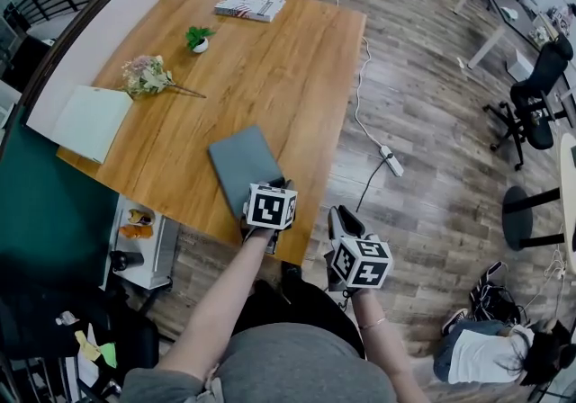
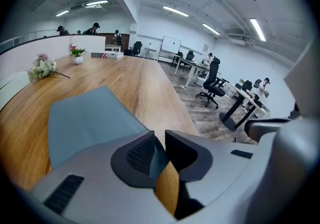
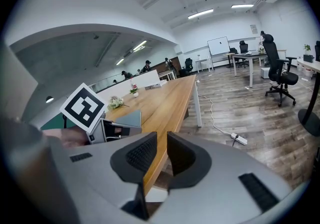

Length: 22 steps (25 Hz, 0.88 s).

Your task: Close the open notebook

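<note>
Left tongs (image 2: 159, 138) slightly apart, grey notebook (image 2: 85, 118) corner in gap, unclamped, right tongs (image 3: 162, 140) slightly apart, empty, head view shows it closed

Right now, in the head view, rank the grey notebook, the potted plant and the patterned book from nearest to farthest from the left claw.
1. Grey notebook: right at the left claw, by the near table edge.
2. Potted plant: farther up the table, toward its left side.
3. Patterned book: at the table's far edge.
</note>
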{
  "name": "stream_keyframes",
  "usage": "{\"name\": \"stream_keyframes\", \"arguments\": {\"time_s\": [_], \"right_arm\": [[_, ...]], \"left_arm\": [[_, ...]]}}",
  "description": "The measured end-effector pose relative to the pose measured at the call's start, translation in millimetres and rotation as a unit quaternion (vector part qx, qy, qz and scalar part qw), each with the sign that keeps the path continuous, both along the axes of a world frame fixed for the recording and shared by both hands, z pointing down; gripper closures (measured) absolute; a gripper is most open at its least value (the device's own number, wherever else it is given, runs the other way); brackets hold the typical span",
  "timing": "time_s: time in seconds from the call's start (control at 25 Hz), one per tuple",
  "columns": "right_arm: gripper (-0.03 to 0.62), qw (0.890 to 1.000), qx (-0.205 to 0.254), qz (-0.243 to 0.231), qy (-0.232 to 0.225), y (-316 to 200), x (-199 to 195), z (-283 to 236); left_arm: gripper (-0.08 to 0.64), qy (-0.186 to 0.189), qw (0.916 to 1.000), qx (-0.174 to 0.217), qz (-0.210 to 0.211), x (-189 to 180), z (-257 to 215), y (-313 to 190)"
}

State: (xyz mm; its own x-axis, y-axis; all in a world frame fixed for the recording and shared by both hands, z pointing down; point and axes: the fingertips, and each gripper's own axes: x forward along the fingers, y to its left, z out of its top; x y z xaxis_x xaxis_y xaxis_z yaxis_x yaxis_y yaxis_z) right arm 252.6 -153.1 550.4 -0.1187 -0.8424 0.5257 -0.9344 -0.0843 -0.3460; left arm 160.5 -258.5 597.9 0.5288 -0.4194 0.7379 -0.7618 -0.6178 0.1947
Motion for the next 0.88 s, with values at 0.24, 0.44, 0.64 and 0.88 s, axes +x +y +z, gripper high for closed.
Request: {"name": "stream_keyframes", "arguments": {"time_s": [0.24,0.44,0.64,0.88], "right_arm": [[0.523,1.000,0.006,-0.005,0.004,-3,-1,-4],[0.525,1.000,0.012,-0.013,0.006,-4,-2,-10],[0.525,0.999,0.027,-0.023,0.006,-12,-7,-19],[0.531,0.997,0.055,-0.045,0.006,-24,-20,-41]], "left_arm": [[0.416,0.031,0.9994,0.002,0.013,4,-4,3],[0.416,0.063,0.9975,0.031,0.001,-6,-21,7],[0.443,0.087,0.9937,0.066,-0.026,-27,-41,5],[0.490,0.099,0.9871,0.107,-0.067,-62,-68,4]]}}
